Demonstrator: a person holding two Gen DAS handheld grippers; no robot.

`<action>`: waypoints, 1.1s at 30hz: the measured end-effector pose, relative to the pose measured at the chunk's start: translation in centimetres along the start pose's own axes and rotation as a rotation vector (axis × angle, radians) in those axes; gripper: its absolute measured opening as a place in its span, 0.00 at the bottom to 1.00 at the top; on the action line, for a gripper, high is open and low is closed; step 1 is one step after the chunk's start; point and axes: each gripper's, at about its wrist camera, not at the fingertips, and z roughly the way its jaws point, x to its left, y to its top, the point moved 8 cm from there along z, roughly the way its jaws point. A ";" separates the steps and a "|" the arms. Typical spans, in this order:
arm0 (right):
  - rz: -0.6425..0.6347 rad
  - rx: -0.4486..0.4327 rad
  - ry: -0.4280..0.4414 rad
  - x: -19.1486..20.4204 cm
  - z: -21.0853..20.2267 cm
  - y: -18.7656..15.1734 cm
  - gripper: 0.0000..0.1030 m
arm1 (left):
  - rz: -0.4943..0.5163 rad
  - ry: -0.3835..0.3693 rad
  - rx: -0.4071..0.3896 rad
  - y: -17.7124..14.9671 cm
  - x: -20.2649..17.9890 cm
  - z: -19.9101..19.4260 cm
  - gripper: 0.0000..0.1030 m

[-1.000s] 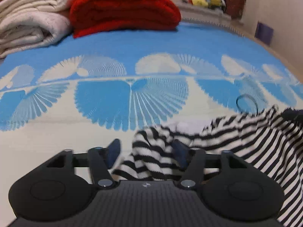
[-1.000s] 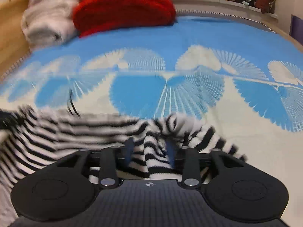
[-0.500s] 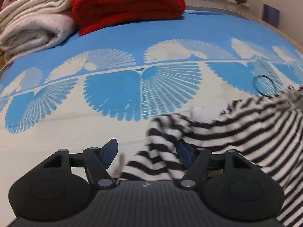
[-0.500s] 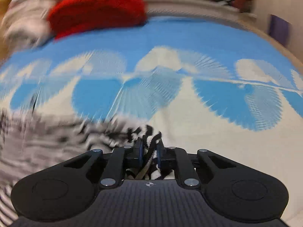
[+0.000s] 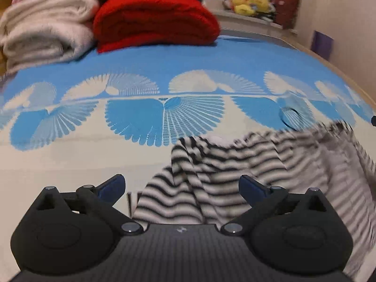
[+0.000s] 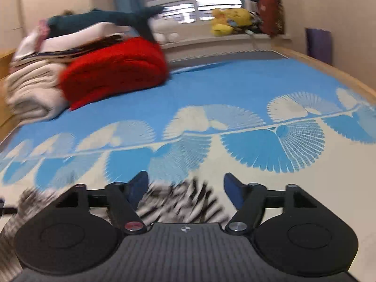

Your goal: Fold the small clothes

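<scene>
I start at the left. My left gripper (image 5: 182,186) stands wide open and holds nothing; a bunched corner of the striped garment (image 5: 246,164) lies between its fingers and spreads away to its right. The danger here, I think, is that I close on too many layers at once, because the cloth is heaped and I cannot find a clean edge. Then the fold would come out crooked.

My right gripper (image 6: 185,188) is also wide open, with nothing in it. The garment lies under and between its fingers and trails off to its left, blurred, so I cannot tell where the hem is. If I move fast over such a loose knit, a fingertip may catch it and drag the whole piece.

The garment is thin and soft, black and white stripes, rumpled in ridges. Under it lies the bedspread (image 5: 164,70), flat, blue and cream with fan shapes. Far ahead of both grippers sit a thick red blanket (image 5: 155,21), folded and fluffy, and cream blankets (image 5: 47,30) to its left.
</scene>
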 end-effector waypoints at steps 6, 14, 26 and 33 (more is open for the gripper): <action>-0.060 0.118 -0.004 -0.2 -5.9 -7.9 0.80 | 0.064 -0.020 0.023 -6.2 -0.3 -5.6 1.00; -0.142 0.233 -0.142 -2.1 -8.2 -14.3 0.81 | 0.161 -0.017 0.098 -12.9 -0.1 -7.9 1.00; -0.097 0.268 -0.146 -3.7 -9.2 -15.8 0.81 | 0.305 0.014 0.108 -16.0 -0.1 -6.4 1.00; -0.091 0.285 -0.104 -3.3 -9.4 -15.9 0.81 | 0.374 0.038 0.018 -14.5 -1.2 -5.7 0.85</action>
